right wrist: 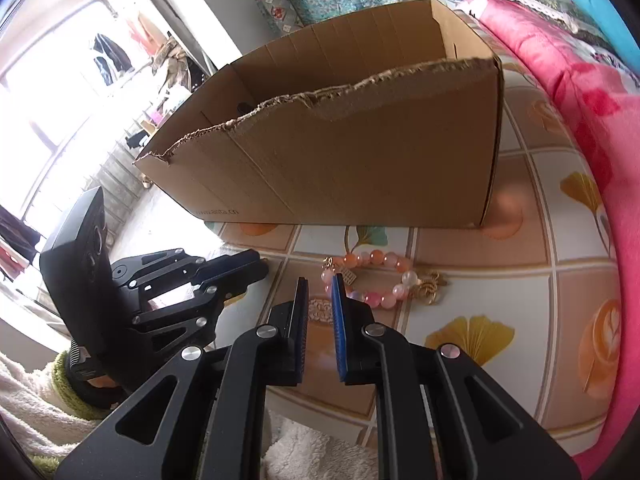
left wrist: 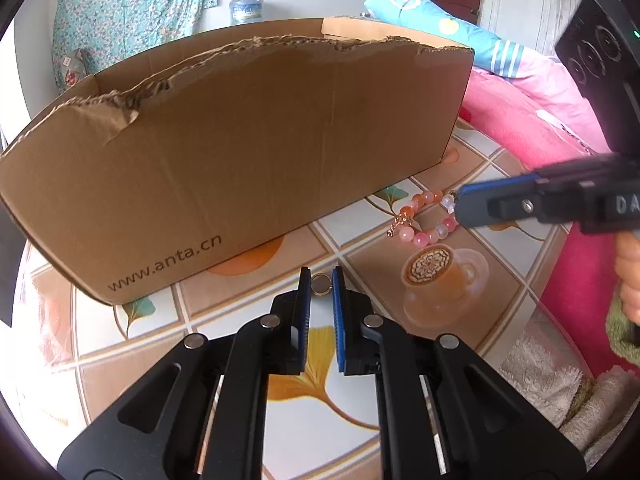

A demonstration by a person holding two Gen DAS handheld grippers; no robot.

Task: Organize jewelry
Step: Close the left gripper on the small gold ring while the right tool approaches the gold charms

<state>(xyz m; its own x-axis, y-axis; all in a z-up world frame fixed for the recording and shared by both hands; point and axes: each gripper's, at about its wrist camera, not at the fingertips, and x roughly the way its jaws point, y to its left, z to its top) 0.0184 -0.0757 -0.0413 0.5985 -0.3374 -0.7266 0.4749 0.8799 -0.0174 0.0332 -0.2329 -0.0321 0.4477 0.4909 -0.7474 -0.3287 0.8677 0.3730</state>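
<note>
On the tiled tablecloth (left wrist: 360, 216), below the cardboard box (left wrist: 240, 152), the left gripper (left wrist: 321, 280) was nipping a small ring (left wrist: 321, 285). The right gripper (right wrist: 320, 286), jaws nearly together and empty, hovered lower-centre beside the bead bracelet (right wrist: 380, 280). Next, probably, lifting the ring into the box.

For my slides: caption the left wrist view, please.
Left gripper pinching a small ring beside a torn cardboard box.
</note>
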